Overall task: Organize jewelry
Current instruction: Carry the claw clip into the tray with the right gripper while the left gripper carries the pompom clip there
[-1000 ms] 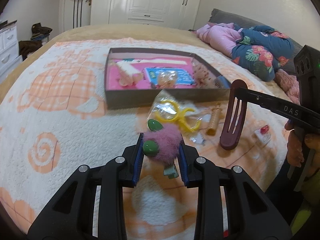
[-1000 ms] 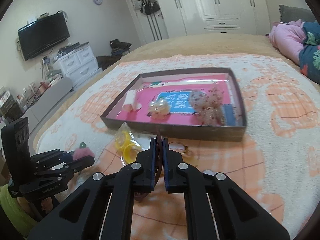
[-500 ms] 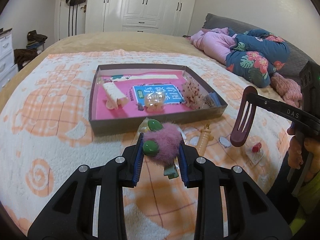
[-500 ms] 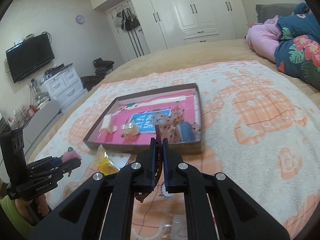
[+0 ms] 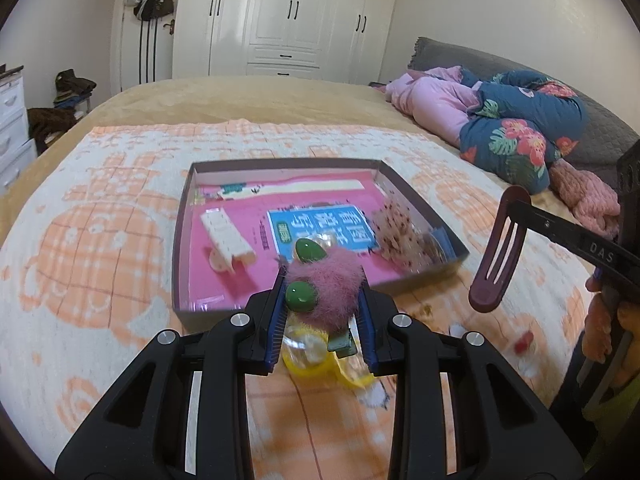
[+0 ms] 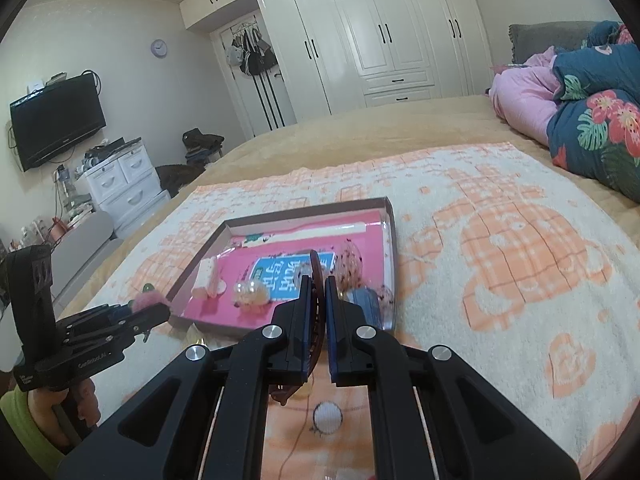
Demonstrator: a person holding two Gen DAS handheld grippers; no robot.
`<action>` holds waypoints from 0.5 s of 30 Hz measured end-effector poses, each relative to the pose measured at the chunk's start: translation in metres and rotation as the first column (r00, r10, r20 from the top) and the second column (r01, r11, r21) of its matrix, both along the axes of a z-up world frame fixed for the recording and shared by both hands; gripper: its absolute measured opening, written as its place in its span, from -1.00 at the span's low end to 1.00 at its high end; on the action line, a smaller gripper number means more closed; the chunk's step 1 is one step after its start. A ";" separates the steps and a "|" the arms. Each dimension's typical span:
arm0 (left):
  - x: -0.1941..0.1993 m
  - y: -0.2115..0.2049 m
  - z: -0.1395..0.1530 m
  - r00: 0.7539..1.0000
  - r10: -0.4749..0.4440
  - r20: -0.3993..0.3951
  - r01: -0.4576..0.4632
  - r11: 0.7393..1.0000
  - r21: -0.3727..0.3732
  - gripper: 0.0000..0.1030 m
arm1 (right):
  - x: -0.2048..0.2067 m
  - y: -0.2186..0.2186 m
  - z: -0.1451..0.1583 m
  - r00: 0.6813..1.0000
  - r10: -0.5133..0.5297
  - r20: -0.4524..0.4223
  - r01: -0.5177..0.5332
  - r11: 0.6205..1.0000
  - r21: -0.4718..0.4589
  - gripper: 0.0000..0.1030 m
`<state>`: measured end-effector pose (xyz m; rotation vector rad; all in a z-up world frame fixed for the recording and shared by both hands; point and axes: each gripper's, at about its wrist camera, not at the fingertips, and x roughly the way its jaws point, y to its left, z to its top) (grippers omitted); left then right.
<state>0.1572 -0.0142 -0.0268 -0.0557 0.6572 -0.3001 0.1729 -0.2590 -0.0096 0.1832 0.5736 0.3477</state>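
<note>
On the far left of the right wrist view, the left gripper (image 6: pixel 150 312) is held by a hand (image 6: pixel 48 412) whose green sleeve is cut off by the picture's edge. Its jaws pinch a fuzzy pink hair clip (image 5: pixel 326 292) with two green beads, just in front of the near wall of the shallow box (image 5: pixel 182 240) lying on the orange-and-white blanket (image 5: pixel 92 248) on the bed. The clip hides part of the box's pink floor and a clear round thing behind it. Inside the box, from left to right, lie a white clip (image 5: pixel 226 236), a blue printed card (image 5: pixel 320 228) and a speckled fluffy piece (image 5: pixel 396 228) that is blurred and hard to name. Below the jaws, a yellow item in a clear bag (image 5: pixel 312 354) is mostly covered by the fingers. Further right, the right gripper (image 6: pixel 319 276) has its jaws pressed together on a dark maroon hair clip (image 5: pixel 496 256), which hangs tilted above the blanket beside the box's right corner; in its own camera the clip shows only as a thin edge. A small red piece (image 5: pixel 524 346) on the blanket is too blurred to identify.
</note>
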 end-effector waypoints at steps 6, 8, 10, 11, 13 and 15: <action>0.017 0.000 0.005 1.000 0.023 0.015 -0.023 0.999 0.022 -0.56 | 0.019 0.005 0.005 1.000 -0.009 0.017 0.009 1.000 0.015 -0.87; 0.023 0.001 0.004 0.999 0.032 0.015 -0.032 0.999 0.029 -0.56 | 0.026 0.007 0.007 1.000 -0.010 0.019 0.010 1.000 0.022 -0.87; 0.028 0.003 0.002 0.999 0.039 0.011 -0.040 0.999 0.034 -0.56 | 0.032 0.009 0.008 1.000 -0.012 0.020 0.012 1.000 0.025 -0.87; 0.030 0.003 0.001 0.999 0.042 0.007 -0.042 0.999 0.033 -0.56 | 0.034 0.010 0.008 1.000 -0.013 0.021 0.012 1.000 0.025 -0.87; 0.035 0.004 -0.002 0.999 0.047 0.001 -0.047 0.998 0.036 -0.56 | 0.040 0.012 0.008 1.000 -0.014 0.024 0.013 1.000 0.020 -0.87; 0.039 0.005 -0.004 0.999 0.050 -0.005 -0.050 0.998 0.035 -0.56 | 0.045 0.015 0.008 1.000 -0.016 0.024 0.015 1.000 0.019 -0.87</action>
